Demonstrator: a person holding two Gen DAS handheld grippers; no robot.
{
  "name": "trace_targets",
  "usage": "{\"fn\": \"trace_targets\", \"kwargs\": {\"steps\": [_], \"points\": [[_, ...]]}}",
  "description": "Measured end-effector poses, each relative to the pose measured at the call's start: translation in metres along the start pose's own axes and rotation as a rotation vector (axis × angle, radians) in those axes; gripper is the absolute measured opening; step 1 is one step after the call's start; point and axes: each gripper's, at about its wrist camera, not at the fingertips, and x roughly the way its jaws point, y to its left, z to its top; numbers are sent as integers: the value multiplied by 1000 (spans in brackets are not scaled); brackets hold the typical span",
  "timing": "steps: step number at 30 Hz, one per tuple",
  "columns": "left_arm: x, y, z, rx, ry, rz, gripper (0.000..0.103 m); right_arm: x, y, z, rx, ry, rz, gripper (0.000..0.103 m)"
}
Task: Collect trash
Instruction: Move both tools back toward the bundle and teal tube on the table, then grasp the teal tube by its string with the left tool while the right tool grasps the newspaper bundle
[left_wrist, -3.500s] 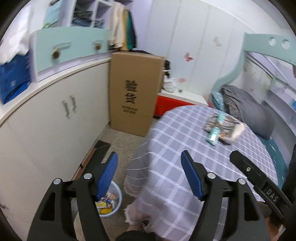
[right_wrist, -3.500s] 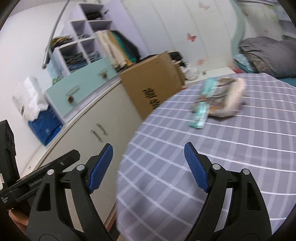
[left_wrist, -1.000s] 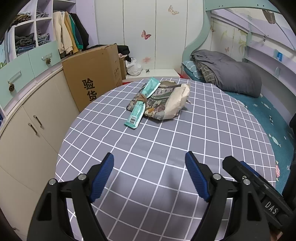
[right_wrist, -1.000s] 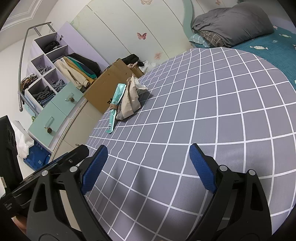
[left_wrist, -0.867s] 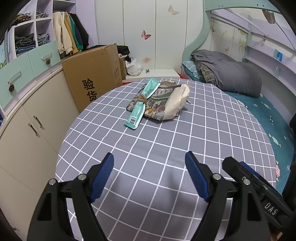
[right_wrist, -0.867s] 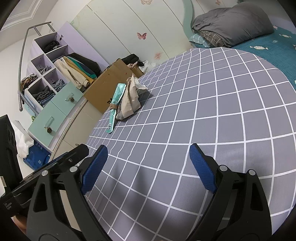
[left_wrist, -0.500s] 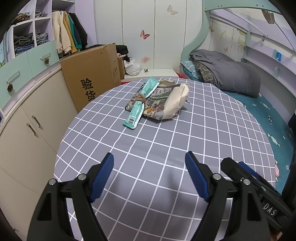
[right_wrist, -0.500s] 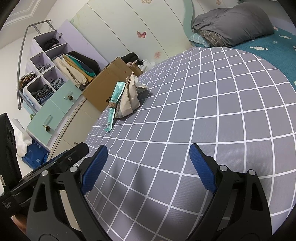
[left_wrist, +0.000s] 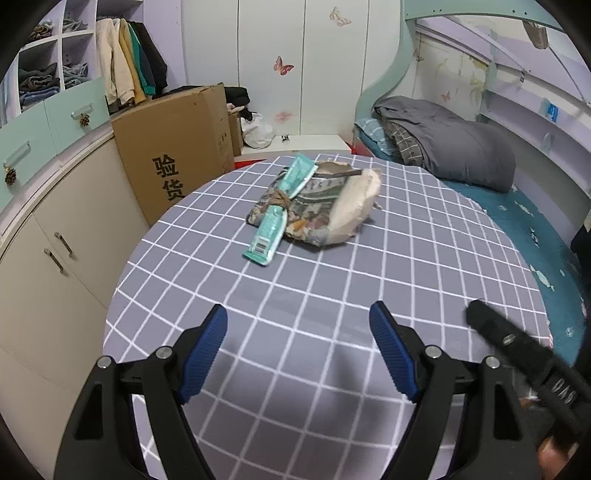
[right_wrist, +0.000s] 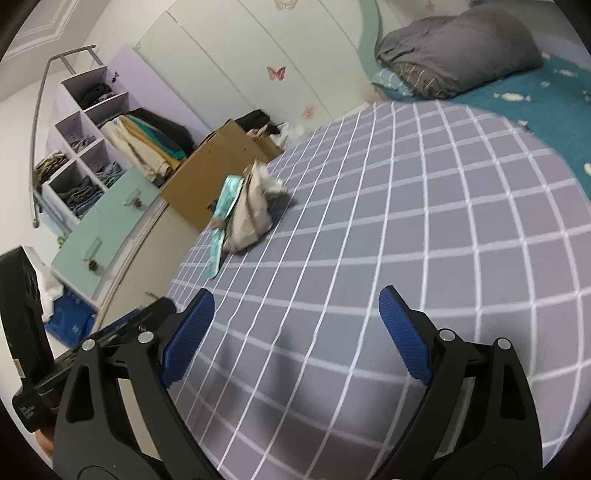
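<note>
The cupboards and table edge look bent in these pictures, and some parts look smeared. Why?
Left wrist view: the fisheye lens bows the cupboards and table; the trash pile is sharp, the right gripper's finger at right is smeared. Right wrist view: same bowing, dark corners, soft shadows under the right gripper.

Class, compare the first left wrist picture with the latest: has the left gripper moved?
Yes. The left gripper swung from the floor beside the cardboard box to over the table, facing the trash pile.

grey checked tablecloth (left_wrist: 332, 295), teal wrapper (left_wrist: 271, 230)
</note>
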Motion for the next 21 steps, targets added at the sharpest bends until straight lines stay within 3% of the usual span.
{"fn": "trace_targets", "kwargs": {"steps": [5,12,17,21], "points": [[21,6,15,22,4,-28,77,9,-4,15,24,-5,-32,90],[57,15,32,61,9,-2,78,30,11,31,-11,11,-41,90],[83,24,46,41,20,-35,77,52,23,41,-32,33,-36,90],[99,29,57,40,16,-52,68,66,29,47,-35,45,-36,90]]}}
